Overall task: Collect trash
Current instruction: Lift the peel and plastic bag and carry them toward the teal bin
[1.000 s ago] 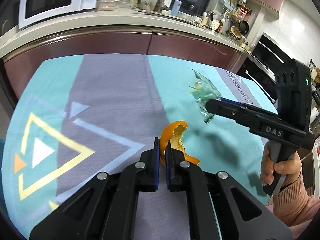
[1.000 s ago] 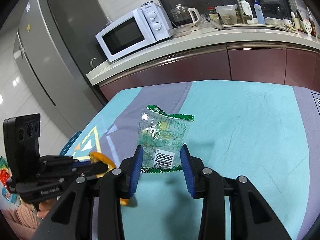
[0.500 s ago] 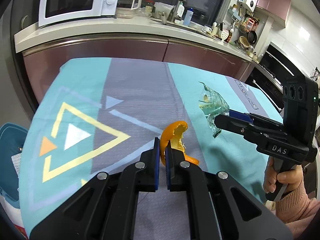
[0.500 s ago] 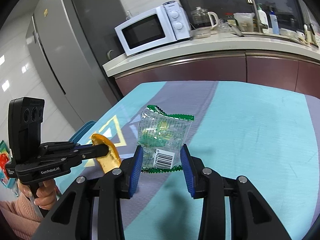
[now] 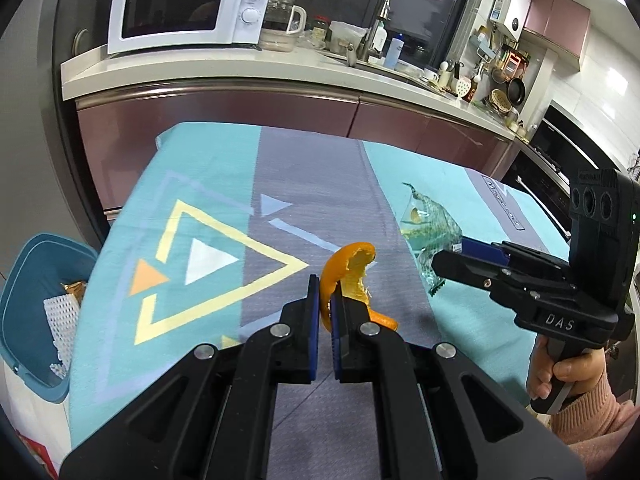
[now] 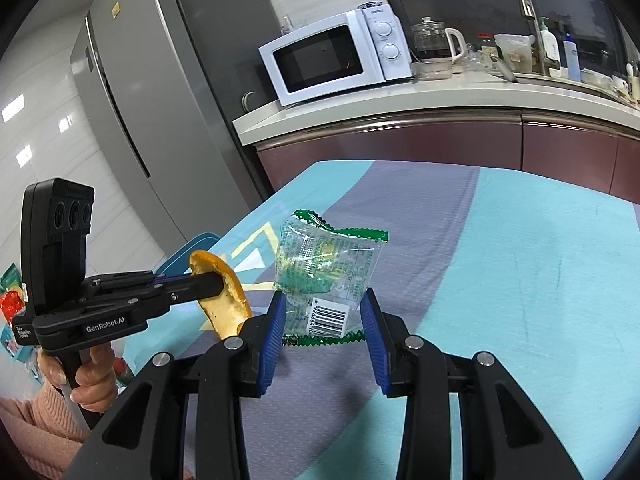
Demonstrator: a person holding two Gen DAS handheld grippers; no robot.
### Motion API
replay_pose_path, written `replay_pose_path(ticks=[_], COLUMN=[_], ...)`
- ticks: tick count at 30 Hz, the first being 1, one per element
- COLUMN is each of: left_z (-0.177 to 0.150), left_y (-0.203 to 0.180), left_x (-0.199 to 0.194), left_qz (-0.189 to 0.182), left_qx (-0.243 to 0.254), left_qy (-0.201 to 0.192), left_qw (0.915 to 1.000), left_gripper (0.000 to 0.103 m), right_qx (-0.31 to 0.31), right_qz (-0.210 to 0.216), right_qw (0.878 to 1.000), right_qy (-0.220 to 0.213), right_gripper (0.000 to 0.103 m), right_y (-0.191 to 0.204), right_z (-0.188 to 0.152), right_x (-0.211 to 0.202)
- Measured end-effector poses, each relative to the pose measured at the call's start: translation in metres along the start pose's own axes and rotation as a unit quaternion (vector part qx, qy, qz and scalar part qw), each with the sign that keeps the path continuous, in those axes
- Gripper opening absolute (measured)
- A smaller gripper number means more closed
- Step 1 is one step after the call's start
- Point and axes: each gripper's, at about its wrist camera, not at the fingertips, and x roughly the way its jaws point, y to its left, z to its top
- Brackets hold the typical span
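The left claw (image 5: 325,308) is clenched on an orange peel (image 5: 347,276), its pads nipping the curved strip near the lower end so that most of the peel stands up above the jaws, clear of the table (image 5: 208,176). Peel of this kind looks light and leathery: it bends rather than breaks, and the pithy inner face probably gives the pads more bite than the waxy outside. A grip across the thickness, as here, seems sound.

The right claw (image 6: 323,326) grasps a clear wrapper (image 6: 326,270) with green serrated edges, held at its bottom edge by the barcode, the pads pinching in on either side. The film is nearly weightless, crinkly and slick, so it could slide out if squeezed only at the edge; bunching more of it between the pads would likely hold better. It too hangs above the table.

Further off, past the table's left edge, a blue bin (image 5: 38,264) sits on the floor with white foam netting already inside. It seems the likely place for both pieces.
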Motion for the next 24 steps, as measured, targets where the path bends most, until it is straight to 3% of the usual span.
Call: replay_pose_path(ticks=[24], left_z=[-0.015], left_y=[0.041], left_x=[-0.046], left_qz=[0.037], left_qx=[-0.031], left_qy=[-0.024], left_qw=[0.9985], left_gripper=[0.005], right_qx=[-0.028], right_qz=[0.037], right_qw=[0.999], right_qy=[0.008], right_gripper=[0.036], right_y=[0.04], right_z=[0.001], right_x=[0.02])
